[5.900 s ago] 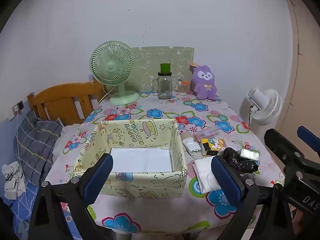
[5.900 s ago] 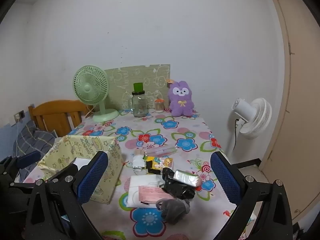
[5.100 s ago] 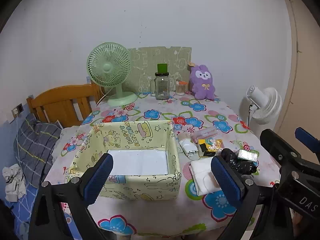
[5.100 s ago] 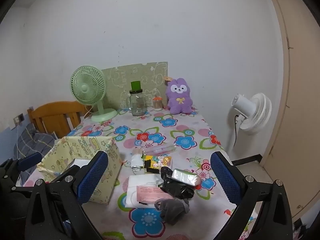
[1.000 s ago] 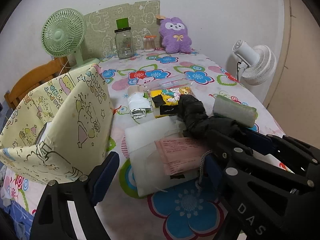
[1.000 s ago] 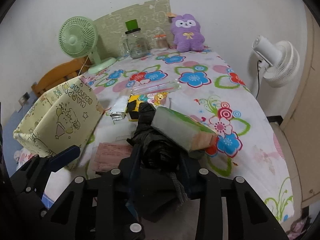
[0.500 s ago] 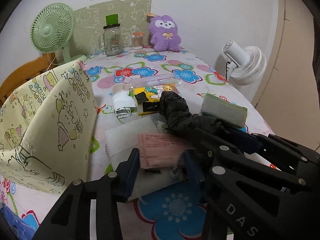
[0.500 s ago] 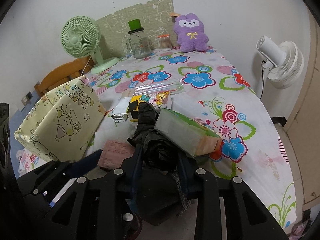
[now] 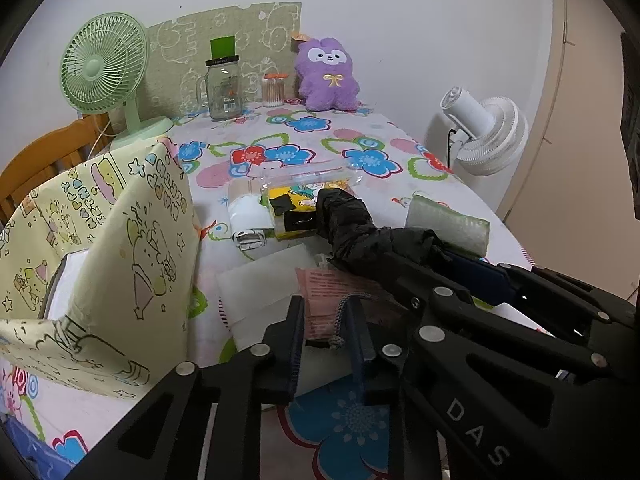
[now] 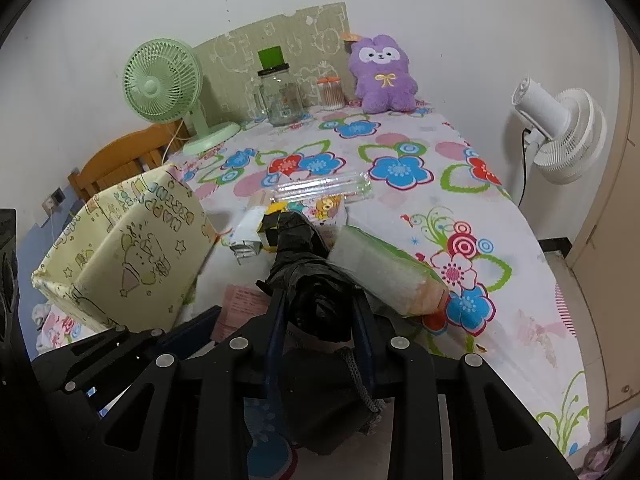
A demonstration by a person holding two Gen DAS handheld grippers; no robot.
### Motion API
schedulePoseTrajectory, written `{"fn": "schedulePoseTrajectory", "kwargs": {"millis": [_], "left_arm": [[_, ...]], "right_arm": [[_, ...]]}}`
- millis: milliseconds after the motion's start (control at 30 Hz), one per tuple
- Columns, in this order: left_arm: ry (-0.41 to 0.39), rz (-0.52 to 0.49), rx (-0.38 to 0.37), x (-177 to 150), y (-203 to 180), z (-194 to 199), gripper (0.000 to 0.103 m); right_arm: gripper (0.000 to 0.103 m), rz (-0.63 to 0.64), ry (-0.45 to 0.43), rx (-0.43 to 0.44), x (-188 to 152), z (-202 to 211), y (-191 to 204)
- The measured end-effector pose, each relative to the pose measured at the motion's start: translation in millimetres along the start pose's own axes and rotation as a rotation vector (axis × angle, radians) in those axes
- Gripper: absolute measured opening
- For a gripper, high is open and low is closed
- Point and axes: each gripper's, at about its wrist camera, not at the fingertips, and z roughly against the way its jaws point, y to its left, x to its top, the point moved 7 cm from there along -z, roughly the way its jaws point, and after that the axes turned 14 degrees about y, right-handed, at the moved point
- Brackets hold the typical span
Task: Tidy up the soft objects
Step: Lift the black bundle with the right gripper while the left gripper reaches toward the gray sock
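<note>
Left gripper (image 9: 326, 330) jaws, just closing, are pinching a grey cord (image 9: 340, 322); right gripper (image 10: 320, 312) is clamping the black bag (image 10: 316, 292).

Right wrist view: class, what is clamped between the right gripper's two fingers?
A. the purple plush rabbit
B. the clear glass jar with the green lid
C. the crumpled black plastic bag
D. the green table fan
C: the right gripper has its fingers closed on either side of the crumpled black plastic bag, while the plush, the jar and the fan stand far back by the wall.
</note>
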Motion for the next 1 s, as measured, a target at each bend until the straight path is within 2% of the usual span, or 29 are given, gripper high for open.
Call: {"fn": "schedulePoseTrajectory", "kwargs": {"millis": [100,400,1000], "left_arm": [[-0.004,-0.001,-0.012,2.2,-0.2,5.9,0.011],[-0.018,-0.018,-0.03,9.2,-3.0,23.0,0.005],[-0.068,-0.02,0.029,35.3,4.9,51.8,0.002]], "right_arm": [[0.034,0.0,-0.014,-0.002,3.5,6.0,2.3],[0.034,-0.011,-0.047,-0.01,11.9,24.8,7.0],[0.034,-0.007,-0.113,-0.034,35.6,61.1,17.4]]}}
